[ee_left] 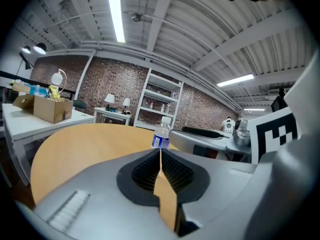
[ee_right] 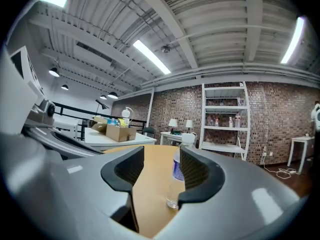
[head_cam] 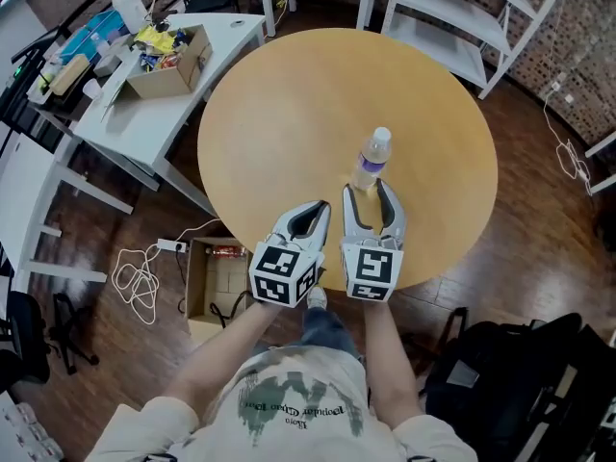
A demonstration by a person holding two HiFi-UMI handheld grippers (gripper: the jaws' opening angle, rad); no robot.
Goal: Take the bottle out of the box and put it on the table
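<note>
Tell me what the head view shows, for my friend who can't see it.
A clear water bottle stands upright on a round wooden table, at the tips of the person's open right claw. The left claw beside it is shut, and an open cardboard box sits on the floor by the table.

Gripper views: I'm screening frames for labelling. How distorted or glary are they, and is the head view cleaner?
Left gripper view: strong fisheye, dark corners, ceiling light blown out, bottle sharp. Right gripper view: same bending, ceiling beams bow. Head view: evenly lit, bottle sharp.
</note>
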